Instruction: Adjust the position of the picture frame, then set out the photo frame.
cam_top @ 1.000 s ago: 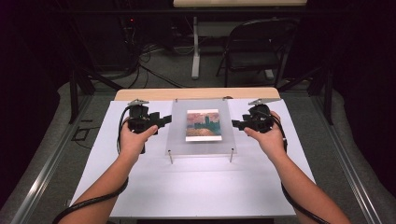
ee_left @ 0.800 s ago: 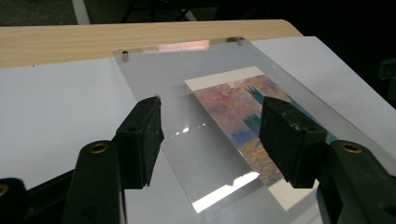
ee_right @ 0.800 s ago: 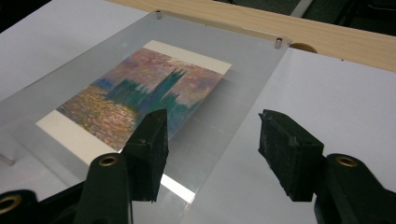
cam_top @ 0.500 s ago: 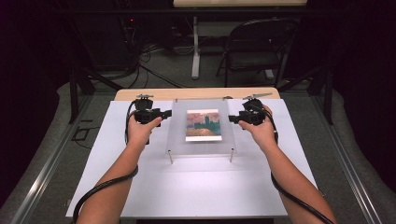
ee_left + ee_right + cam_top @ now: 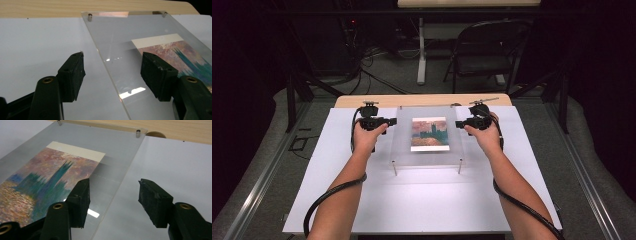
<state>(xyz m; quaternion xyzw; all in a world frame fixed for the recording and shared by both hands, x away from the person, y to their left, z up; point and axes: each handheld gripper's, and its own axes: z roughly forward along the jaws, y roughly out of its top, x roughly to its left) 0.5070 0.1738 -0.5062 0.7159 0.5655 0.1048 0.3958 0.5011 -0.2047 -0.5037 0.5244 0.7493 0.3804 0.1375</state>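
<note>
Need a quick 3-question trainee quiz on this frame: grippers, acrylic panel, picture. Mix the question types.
1. True or false: the left gripper is shut on the clear acrylic panel.
2. Multiple choice: where does the right gripper sit relative to the panel?
A. Above the middle of the picture
B. Straddling the panel's side edge, jaws apart
C. Far off, near the table's front edge
3. Fill in: the painted picture lies under the panel, which stands on small metal ____ at its corners.

Key:
1. False: its jaws stand apart, one on each side of the panel's edge.
2. B
3. posts (standoffs)
</note>
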